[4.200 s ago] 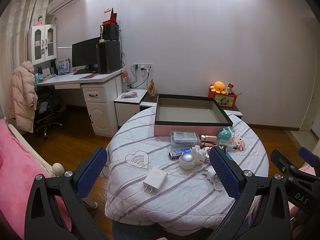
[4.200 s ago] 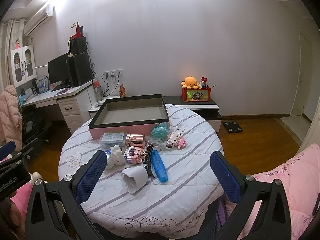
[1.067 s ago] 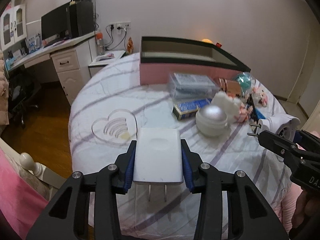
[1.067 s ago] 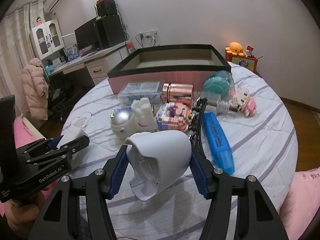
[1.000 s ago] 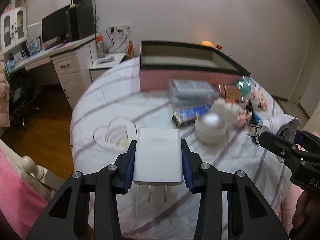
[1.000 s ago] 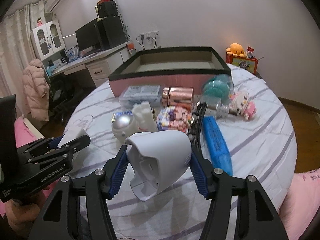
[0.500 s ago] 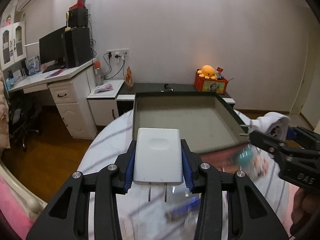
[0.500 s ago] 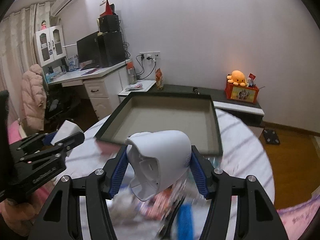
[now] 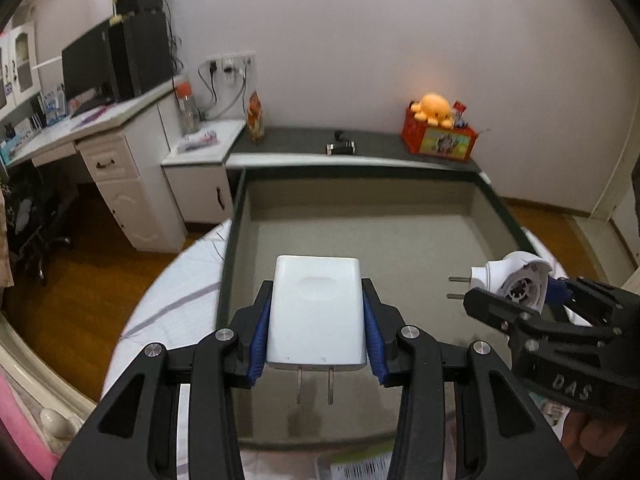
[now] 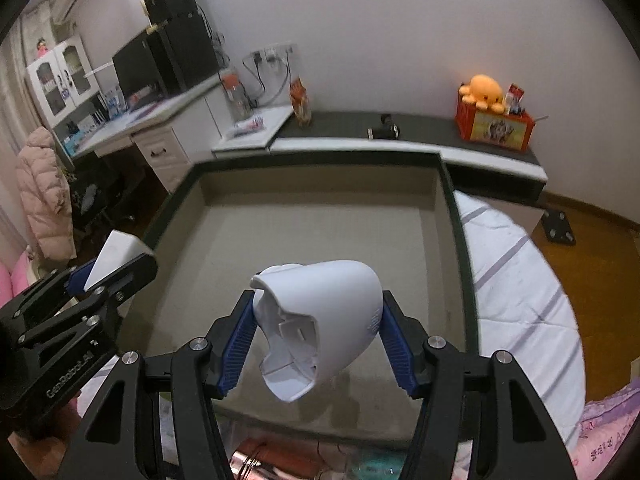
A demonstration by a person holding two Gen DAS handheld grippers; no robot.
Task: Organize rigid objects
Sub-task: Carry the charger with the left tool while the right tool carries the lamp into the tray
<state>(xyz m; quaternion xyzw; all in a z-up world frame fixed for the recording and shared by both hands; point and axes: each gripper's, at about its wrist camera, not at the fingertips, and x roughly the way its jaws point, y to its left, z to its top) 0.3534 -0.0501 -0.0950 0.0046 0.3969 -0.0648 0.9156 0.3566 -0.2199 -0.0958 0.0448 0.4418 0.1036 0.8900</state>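
The left gripper (image 9: 316, 322) is clamped on a flat white charger (image 9: 316, 312), its blue pads pressing both sides and its 2 prongs pointing back toward the camera. The right gripper (image 10: 318, 330) is closed around a rounded white plug adapter (image 10: 320, 320), hollow end toward the lens; in the left view the same adapter (image 9: 514, 280) shows 2 pins pointing left. Both objects hang over the near part of a large open box (image 9: 400, 240) with a dark rim and a bare grey floor.

The box sits on a round table under a white striped cloth (image 10: 520, 280). At the bottom edge of each view, blurred bits of other objects lie on the table just in front of the box.

Beyond the box stands a low dark-topped cabinet (image 10: 420, 128) bearing a red box (image 10: 496, 124) topped by an orange plush octopus (image 10: 482, 90). To the left are a white desk (image 9: 100, 128), a monitor (image 9: 86, 66) and a black speaker (image 9: 140, 52). A pink coat (image 10: 44, 200) hangs at far left. The floor (image 9: 88, 272) is wooden.
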